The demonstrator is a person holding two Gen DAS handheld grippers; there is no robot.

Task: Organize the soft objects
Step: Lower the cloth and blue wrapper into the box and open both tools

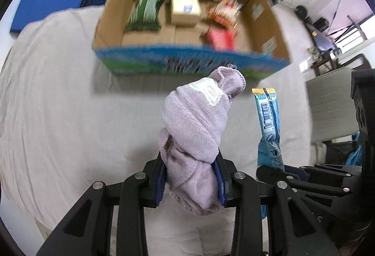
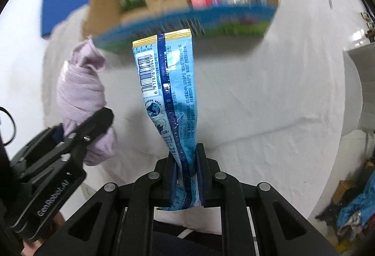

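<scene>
Fingers of the left gripper [image 1: 192,182] are clamped on the lower end of a rolled lilac knit cloth bundle [image 1: 196,129], whose blue-lined pads press into it from both sides; the bundle stands up and away from the fingers, its gathered top with a pale lace patch pointing toward the box. Beside it, the right gripper [image 2: 186,176] pinches the bottom of a long light-blue foil sachet with a barcode and a gold top edge [image 2: 167,91], which rises upright and slightly twisted between the two fingers (its printed back faces the right wrist camera). Both held things are off the surface, side by side and near each other without touching. Beneath them lies a white sheet-covered table [image 1: 70,115]. Beyond, resting on that sheet, sits an open brown cardboard box with a blue and green printed front wall [image 1: 189,63], blurred in both views. Inside it are a green striped packet [image 1: 146,10], a beige carton [image 1: 185,6], and red and orange packets [image 1: 222,23]. A blue flat pad [image 1: 44,5] lies past the table's far left edge.
</scene>
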